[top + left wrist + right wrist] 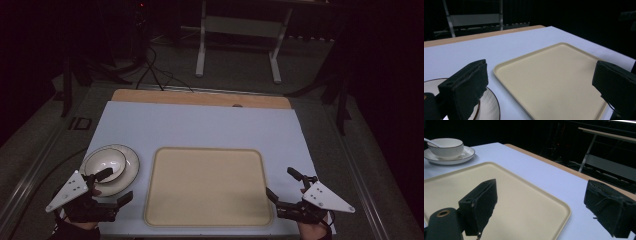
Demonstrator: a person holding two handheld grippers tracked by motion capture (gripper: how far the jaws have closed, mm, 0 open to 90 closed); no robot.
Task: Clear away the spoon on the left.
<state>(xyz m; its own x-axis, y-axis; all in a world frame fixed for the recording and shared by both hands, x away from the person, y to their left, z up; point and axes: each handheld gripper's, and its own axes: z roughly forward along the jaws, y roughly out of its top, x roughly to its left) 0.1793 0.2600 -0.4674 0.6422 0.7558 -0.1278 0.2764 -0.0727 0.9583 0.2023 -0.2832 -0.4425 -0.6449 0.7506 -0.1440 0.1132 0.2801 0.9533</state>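
Observation:
A beige tray [207, 186] lies empty in the middle of the pale blue table top [200, 125]; its surface also shows in the left gripper view [554, 77] and the right gripper view [519, 202]. Left of it a white bowl [105, 164] with a dark rim sits on a white plate [129, 172]; from the right gripper's side the bowl [446, 147] has a spoon handle leaning in it. My left gripper [118, 186] hovers open beside the plate, nothing between its jaws. My right gripper [282, 184] stands open off the tray's right front corner, holding nothing.
A wooden strip [200, 97] runs along the table's far edge. Beyond it, a white-legged bench [240, 30] stands on the dark floor, with cables [150, 70] trailing to the left. The surroundings are dark.

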